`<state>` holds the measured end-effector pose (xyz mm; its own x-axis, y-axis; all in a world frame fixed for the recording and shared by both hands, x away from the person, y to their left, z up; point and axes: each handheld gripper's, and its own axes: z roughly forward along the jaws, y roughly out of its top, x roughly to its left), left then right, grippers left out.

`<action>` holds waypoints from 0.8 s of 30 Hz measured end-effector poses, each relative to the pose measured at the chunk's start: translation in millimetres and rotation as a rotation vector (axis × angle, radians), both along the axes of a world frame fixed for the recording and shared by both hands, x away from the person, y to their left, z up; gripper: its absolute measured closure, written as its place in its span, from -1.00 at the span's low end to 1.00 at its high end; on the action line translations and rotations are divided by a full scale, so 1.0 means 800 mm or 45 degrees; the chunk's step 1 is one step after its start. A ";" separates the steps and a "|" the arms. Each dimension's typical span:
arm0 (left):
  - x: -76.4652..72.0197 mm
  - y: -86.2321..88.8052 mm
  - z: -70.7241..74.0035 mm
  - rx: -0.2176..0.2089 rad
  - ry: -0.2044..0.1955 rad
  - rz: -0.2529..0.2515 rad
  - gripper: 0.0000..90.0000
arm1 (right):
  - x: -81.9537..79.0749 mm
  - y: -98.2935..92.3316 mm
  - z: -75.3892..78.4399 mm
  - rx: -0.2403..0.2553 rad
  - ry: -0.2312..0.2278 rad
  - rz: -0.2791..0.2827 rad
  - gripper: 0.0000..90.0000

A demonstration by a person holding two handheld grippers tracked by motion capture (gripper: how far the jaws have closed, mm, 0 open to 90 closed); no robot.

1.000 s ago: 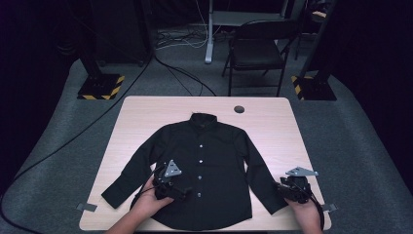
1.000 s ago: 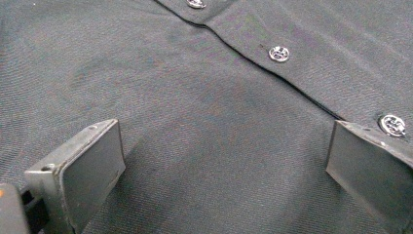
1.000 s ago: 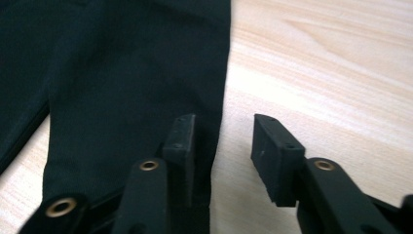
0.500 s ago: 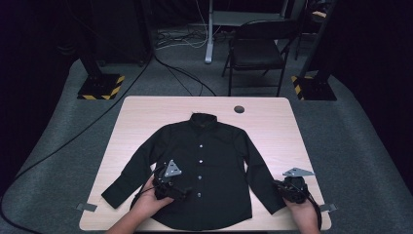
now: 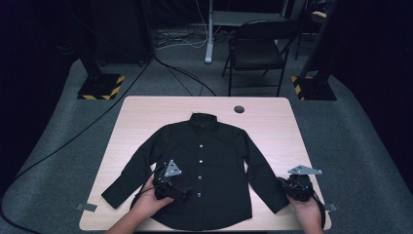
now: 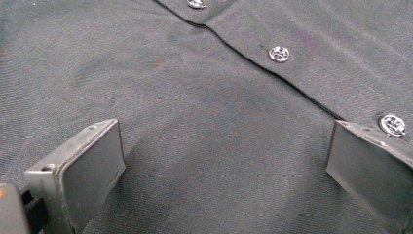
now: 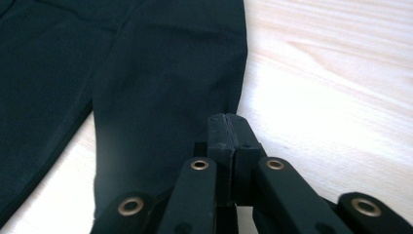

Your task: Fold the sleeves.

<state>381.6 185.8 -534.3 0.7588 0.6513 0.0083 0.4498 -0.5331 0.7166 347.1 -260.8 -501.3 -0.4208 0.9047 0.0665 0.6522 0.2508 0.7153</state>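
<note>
The shirt (image 5: 204, 165) lies flat, buttoned, face up on the worktop (image 5: 146, 117). It looks light, limp cloth that will sag and fold wherever lifted, so cuffs, hems and seams are the surest holds. The right tongs (image 7: 227, 127) have just been closing and now pinch the sleeve (image 7: 165, 97) edge near its cuff. The left tongs (image 6: 224, 161) stand wide apart over the front.

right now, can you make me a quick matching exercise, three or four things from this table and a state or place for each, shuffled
Things:
1. left hand-held gripper
2. right hand-held gripper
3. black shirt
4. folding chair

States or places:
A. on the floor beyond the table
B. jaws pressed shut at the sleeve cuff's edge
C. spread flat, buttoned, collar away from the person
D. jaws wide apart over the shirt front

Pairs: 1-D, 2-B, 3-C, 4-A
</note>
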 end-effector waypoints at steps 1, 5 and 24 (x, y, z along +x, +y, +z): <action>0.000 0.000 0.000 0.000 0.000 0.000 -0.99 | 0.000 -0.002 0.002 0.004 -0.002 -0.002 0.99; 0.000 0.000 0.000 0.000 0.000 0.001 -0.99 | 0.000 -0.006 0.012 0.020 -0.014 -0.001 0.99; 0.000 0.000 0.000 -0.002 -0.001 0.001 -0.99 | -0.003 0.004 0.059 -0.030 -0.113 0.054 0.99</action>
<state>381.6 185.8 -534.4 0.7584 0.6518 0.0077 0.4496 -0.5317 0.7178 345.1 -257.7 -454.4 -0.4624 0.8867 0.0060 0.5746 0.2944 0.7636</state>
